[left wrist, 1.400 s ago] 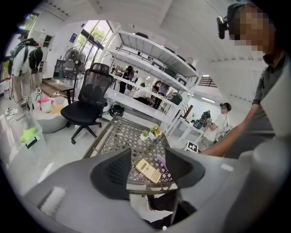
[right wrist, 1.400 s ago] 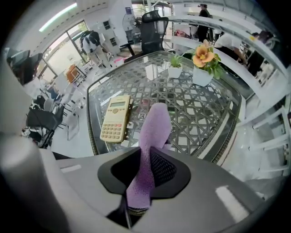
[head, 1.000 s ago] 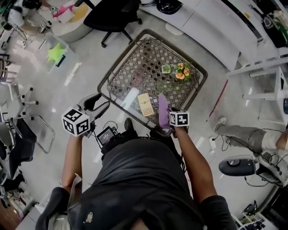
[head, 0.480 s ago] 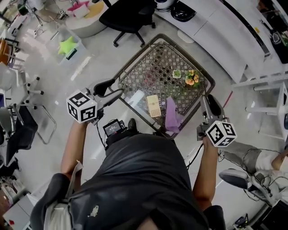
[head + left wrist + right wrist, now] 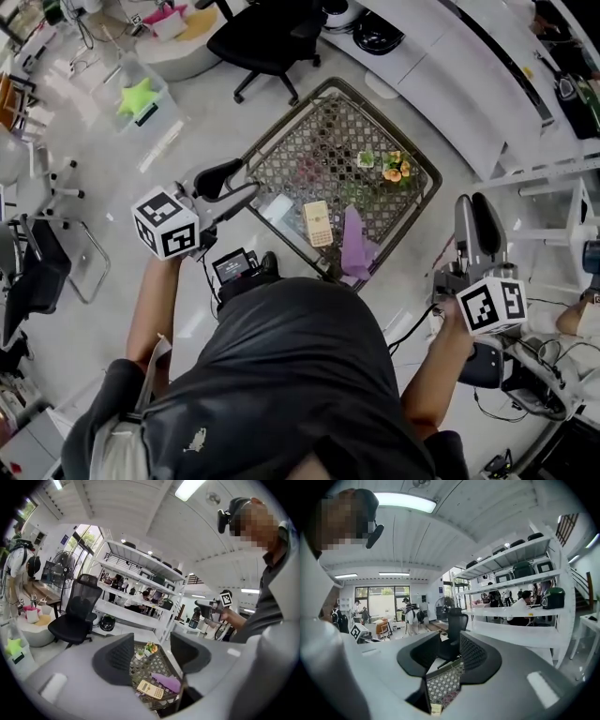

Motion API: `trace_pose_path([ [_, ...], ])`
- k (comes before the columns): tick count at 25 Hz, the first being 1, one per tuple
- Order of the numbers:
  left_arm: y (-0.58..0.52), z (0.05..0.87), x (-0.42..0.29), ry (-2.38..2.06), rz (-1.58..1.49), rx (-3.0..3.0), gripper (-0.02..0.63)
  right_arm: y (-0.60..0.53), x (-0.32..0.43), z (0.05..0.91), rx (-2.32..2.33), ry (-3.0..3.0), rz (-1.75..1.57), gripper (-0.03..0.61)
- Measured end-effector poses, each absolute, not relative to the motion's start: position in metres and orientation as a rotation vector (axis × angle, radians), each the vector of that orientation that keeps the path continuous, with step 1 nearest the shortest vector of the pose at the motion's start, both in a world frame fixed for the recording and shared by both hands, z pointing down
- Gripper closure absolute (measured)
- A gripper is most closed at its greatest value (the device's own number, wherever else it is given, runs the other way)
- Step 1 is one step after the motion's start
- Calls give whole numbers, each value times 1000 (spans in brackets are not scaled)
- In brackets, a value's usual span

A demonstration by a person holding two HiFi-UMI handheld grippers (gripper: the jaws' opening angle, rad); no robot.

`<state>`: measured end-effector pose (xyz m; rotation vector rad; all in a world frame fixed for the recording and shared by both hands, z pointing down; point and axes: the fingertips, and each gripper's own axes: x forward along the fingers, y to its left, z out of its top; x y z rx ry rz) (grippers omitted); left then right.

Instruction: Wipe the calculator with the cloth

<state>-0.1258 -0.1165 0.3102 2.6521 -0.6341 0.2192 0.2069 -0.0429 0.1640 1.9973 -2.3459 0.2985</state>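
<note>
Latticed metal tabletop is seen from above, with a black office chair beyond it. The calculator is laid near the person's edge of the table, and the purple cloth is spread just beside it on the right. The left gripper is held about level at the table's left corner, jaws wide and empty. The right gripper is raised about level, well off to the table's right. Its jaws, just opened, are parted with nothing between them.
</note>
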Motion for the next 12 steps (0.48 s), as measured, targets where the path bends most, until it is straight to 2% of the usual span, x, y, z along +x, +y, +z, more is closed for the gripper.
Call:
trace_pose_path([
  [12, -108, 319, -136, -639, 212, 2649, 328, -25, 201, 166, 2018, -2310, 290, 451],
])
